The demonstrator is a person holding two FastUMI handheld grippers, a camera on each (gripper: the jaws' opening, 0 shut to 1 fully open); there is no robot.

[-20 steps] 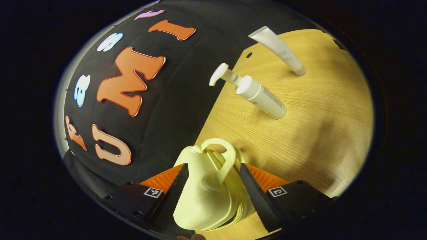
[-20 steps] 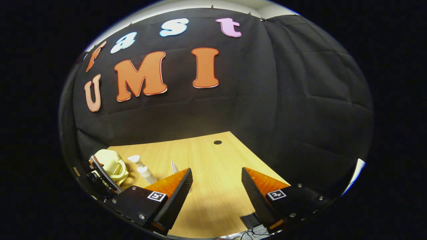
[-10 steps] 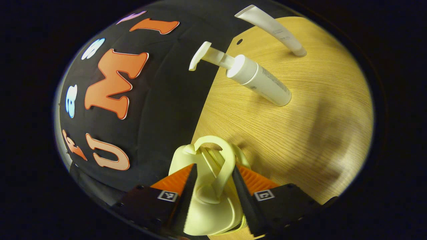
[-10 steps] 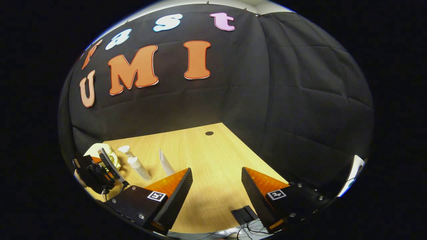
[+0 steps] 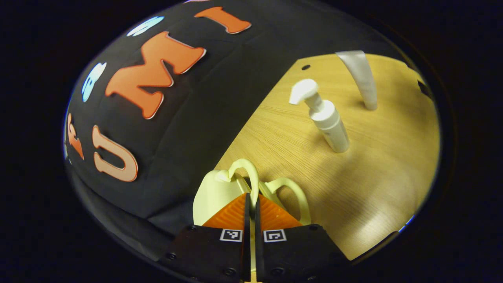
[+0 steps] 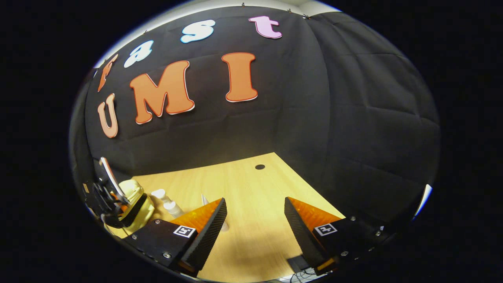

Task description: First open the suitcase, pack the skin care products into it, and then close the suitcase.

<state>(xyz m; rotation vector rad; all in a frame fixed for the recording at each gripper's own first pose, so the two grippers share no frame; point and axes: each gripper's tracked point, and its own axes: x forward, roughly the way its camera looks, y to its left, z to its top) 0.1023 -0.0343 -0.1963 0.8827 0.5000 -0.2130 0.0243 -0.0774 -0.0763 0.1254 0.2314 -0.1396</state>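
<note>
Now the left gripper (image 5: 250, 198) is clamped on one handle (image 5: 245, 173) of the pale yellow suitcase (image 5: 214, 192). One second ago its fingers stood wide on either side of the case; half a second ago they had narrowed around the handle; at present they are nearly together, with only the thin handle loop between them. The second handle (image 5: 292, 192) has swung clear to the right, which suggests the two halves are beginning to part. Judgement: the opening step is under way but not finished, and nothing has been packed.

The suitcase sits at the table (image 5: 373, 173) edge, close to the booth wall. In the right gripper view it appears at far left (image 6: 135, 200), with the left gripper on it.

The right gripper (image 6: 255, 220) hovers above bare table, fingers spread wide, holding nothing. Its position has changed little over the last second.

Items awaiting packing:
- Pump bottle (image 5: 328, 118), upright, near the suitcase.
- Tube (image 5: 363, 78), standing on its cap, beyond the bottle.

Obstructions: the wall lies just behind the suitcase and may limit how far a half can swing that way. The bottle stands in the area where the other half would fold down; contact could tip it.
</note>
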